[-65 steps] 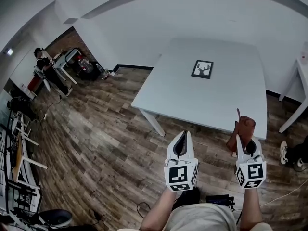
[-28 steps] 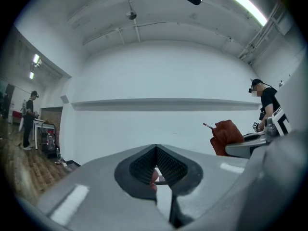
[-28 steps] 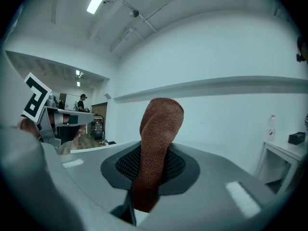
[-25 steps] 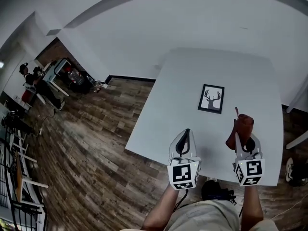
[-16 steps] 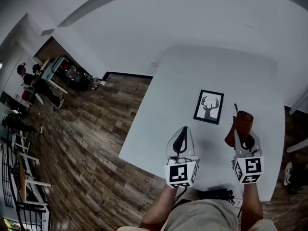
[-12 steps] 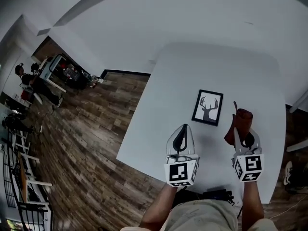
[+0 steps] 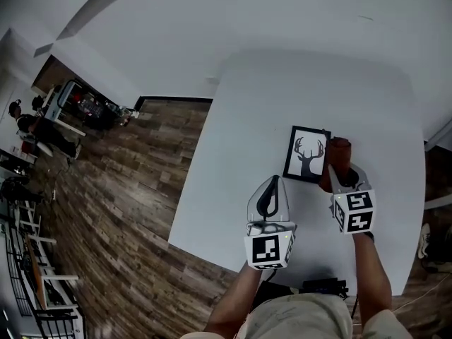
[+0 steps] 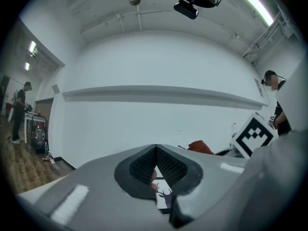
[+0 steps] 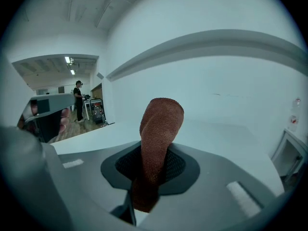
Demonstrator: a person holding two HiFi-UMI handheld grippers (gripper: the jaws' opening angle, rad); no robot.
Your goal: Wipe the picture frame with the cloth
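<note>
Cloth [image 7: 338, 152], clamped in right gripper [image 7: 339, 177] fingers, has been brought beside the picture frame [image 7: 307, 154] for wiping; left gripper [image 7: 271, 184] fingers are pressed together.

Left gripper [image 7: 272, 182] pale grey, black ribbed pads [image 8: 142, 167], right gripper [image 7: 338, 175] alike, white cubes [image 7: 269, 251] bearing black square markers, forearms unsleeved, beige clothing [image 7: 296, 320].
</note>
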